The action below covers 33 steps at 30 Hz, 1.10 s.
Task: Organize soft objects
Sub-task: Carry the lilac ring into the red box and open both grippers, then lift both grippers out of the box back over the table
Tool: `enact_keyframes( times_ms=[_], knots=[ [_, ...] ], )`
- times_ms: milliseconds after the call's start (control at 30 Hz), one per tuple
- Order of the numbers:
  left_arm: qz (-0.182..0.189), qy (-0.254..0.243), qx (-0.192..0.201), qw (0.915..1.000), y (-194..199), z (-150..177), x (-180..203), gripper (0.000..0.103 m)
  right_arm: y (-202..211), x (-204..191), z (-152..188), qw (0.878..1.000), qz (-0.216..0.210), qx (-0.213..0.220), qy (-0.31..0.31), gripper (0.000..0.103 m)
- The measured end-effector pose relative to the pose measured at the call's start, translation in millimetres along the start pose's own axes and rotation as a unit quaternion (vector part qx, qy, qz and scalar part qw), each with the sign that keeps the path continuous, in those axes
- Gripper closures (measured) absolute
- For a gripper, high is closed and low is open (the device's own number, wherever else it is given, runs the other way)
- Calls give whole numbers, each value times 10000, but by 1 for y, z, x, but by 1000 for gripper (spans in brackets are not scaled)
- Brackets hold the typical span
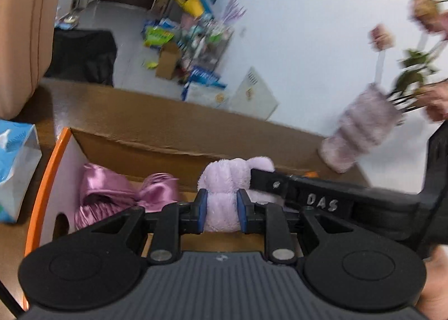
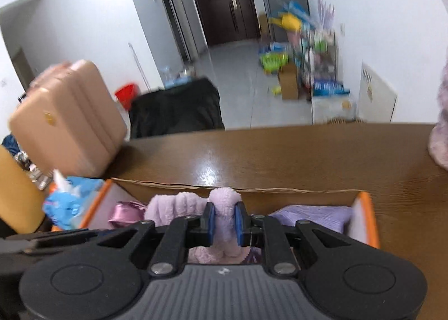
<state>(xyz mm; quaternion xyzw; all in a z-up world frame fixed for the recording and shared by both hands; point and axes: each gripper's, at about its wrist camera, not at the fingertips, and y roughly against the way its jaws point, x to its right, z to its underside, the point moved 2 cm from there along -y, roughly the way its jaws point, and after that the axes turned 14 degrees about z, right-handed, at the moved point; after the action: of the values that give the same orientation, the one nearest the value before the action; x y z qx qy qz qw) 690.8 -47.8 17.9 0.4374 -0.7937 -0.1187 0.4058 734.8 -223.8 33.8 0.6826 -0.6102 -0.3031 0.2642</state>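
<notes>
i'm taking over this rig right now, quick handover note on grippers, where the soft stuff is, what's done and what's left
Left gripper: shut on the fluffy lilac plush.
Right gripper: shut on the same plush, another fold of it.
Location: the plush is held over the orange-edged cardboard box on the brown table.
Done: a pink satin item and a folded lavender cloth already lie in the box.
Left: lower the plush into the box and release. A furry lilac wrap holding flowers stands on the table; whether it belongs to the job is unclear.
</notes>
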Motion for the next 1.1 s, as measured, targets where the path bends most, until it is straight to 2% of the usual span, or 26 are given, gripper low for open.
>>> enact_keyframes(
  times_ms=[67,133,233,333,400,433,467,533,700,767,833,900,967,1100],
  knots=[
    [-198,36,-156,9997,-13,1,-17,81,-23,-9,0,9996,16,-203,173,89],
    [-238,87,-257,9993,-20,4,-28,81,-41,-15,2,9989,27,-341,305,88],
    [-236,136,-345,9990,-28,9,-36,79,-63,-15,15,9974,280,-519,411,85],
    [-305,19,-371,9988,-30,9,-33,74,-65,-10,17,9979,310,-477,310,79],
    [-215,-58,-357,9991,-24,6,-29,65,-56,-8,16,9978,371,-436,329,76],
    [-214,-79,-310,9993,-19,4,-27,63,-50,-7,13,9978,405,-377,369,69],
    [-234,-129,-239,9994,-11,2,-23,59,-40,-6,10,9979,438,-289,386,60],
    [-371,-295,-94,9988,8,-3,-12,55,-18,-2,4,9983,449,-108,361,53],
    [-647,-738,294,9947,75,-12,25,54,47,12,-6,9982,433,230,344,53],
    [-747,-911,469,9919,106,-14,39,51,79,19,-4,9973,471,381,414,47],
    [-871,-1076,700,9879,140,-10,53,46,112,26,2,9954,569,566,513,40],
    [-976,-1295,1026,9814,169,-2,67,27,142,35,10,9925,731,794,575,34],
    [-1046,-1534,1260,9745,192,6,81,20,169,44,19,9901,811,1015,539,29],
    [-1153,-1753,1434,9672,226,27,103,19,213,58,39,9887,719,1278,301,28]
  ],
)
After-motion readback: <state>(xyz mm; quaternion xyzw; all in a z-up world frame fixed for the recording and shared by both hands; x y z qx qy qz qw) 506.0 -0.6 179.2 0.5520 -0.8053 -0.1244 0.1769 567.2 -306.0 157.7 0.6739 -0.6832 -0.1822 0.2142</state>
